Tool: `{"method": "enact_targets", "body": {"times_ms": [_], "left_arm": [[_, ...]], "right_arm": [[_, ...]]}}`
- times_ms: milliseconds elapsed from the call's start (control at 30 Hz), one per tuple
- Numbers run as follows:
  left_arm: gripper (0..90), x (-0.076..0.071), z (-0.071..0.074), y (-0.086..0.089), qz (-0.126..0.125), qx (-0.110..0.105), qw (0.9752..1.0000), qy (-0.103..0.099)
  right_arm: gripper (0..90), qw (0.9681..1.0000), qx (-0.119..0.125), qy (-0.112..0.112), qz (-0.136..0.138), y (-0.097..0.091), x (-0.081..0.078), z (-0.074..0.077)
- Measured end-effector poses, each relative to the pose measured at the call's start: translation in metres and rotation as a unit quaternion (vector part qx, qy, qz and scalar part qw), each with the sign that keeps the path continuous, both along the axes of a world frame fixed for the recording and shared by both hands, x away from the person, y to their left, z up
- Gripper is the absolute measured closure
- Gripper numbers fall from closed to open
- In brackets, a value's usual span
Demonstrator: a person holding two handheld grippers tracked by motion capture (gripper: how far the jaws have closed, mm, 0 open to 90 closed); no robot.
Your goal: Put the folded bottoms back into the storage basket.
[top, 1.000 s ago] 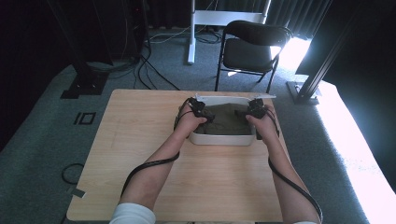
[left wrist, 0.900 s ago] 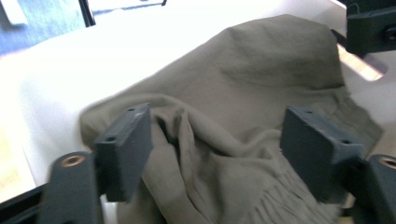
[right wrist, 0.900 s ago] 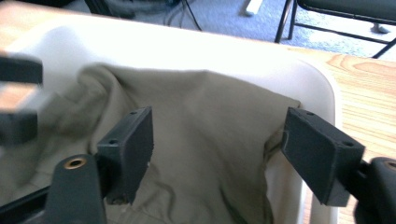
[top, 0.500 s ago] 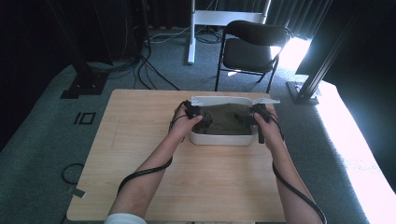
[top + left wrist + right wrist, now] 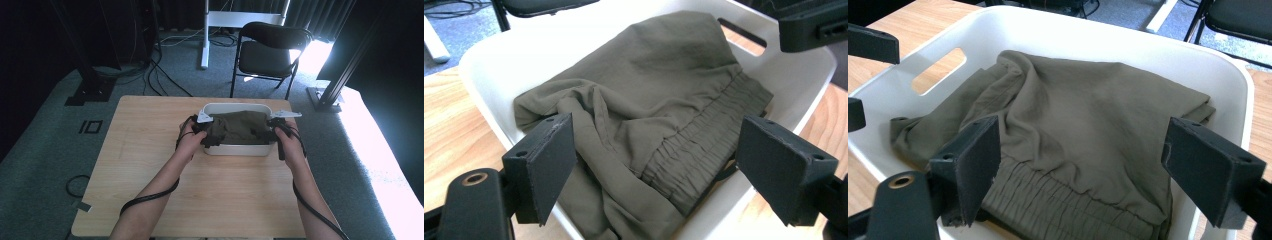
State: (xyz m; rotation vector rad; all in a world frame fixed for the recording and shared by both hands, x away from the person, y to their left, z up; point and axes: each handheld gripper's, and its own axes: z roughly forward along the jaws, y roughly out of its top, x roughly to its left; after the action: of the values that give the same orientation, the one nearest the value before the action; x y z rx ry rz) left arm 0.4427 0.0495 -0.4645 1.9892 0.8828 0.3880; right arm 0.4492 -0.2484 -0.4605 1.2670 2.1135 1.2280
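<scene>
An olive-green garment [image 5: 237, 127] lies crumpled in a white plastic tub [image 5: 235, 150] at the far middle of the wooden table [image 5: 145, 155]. My left gripper [image 5: 204, 132] sits at the tub's left end and my right gripper [image 5: 276, 134] at its right end. In the left gripper view the left gripper [image 5: 656, 135] is open. Its jaws have just been opening, and the garment [image 5: 649, 85] lies beyond them, unpinched. In the right gripper view the right gripper [image 5: 1083, 132] is open too, just widened, above the garment's [image 5: 1088, 110] elastic waistband. Nothing is gripped.
A black folding chair [image 5: 270, 55] stands behind the table, with a white desk leg [image 5: 205, 35] to its left. Black stand bases and cables lie on the grey carpet to the left and right. The tub has a handle slot [image 5: 938, 70] at each end.
Both hands have drawn apart from over the garment toward the tub's two ends, the left one leftward and the right one rightward. The garment rests loose in the tub.
</scene>
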Motion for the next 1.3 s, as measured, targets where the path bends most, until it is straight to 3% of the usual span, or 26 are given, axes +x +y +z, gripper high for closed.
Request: {"method": "enact_targets", "body": {"times_ms": [367, 600, 667, 867, 1067, 1300], "left_arm": [[17.8, -0.024, 0.011, 0.010, 0.005, -0.017, 0.9997, -0.018], [17.8, -0.037, 0.010, 0.016, 0.012, -0.019, 0.9997, -0.011], [17.8, -0.042, 0.006, 0.019, 0.015, -0.004, 0.9997, -0.018], [17.8, -0.049, -0.003, 0.028, 0.018, -0.007, 0.9998, -0.005], [17.8, -0.058, -0.008, 0.035, 0.026, -0.008, 0.9996, -0.002], [17.8, -0.071, -0.021, 0.045, 0.026, 0.005, 0.9997, -0.002]], "right_arm": [[15.9, 0.9999, 0.006, -0.002, 0.010, -0.002, -0.023, 0.002], [15.9, 1.0000, -0.001, -0.002, 0.003, -0.006, -0.037, 0.000], [15.9, 1.0000, 0.004, -0.003, -0.006, -0.009, -0.044, -0.001], [15.9, 0.9999, -0.006, -0.010, -0.008, -0.015, -0.057, -0.007], [15.8, 0.9999, 0.000, -0.010, -0.010, -0.018, -0.069, -0.015], [14.5, 0.9998, 0.000, -0.016, -0.013, -0.021, -0.080, -0.023]]}}
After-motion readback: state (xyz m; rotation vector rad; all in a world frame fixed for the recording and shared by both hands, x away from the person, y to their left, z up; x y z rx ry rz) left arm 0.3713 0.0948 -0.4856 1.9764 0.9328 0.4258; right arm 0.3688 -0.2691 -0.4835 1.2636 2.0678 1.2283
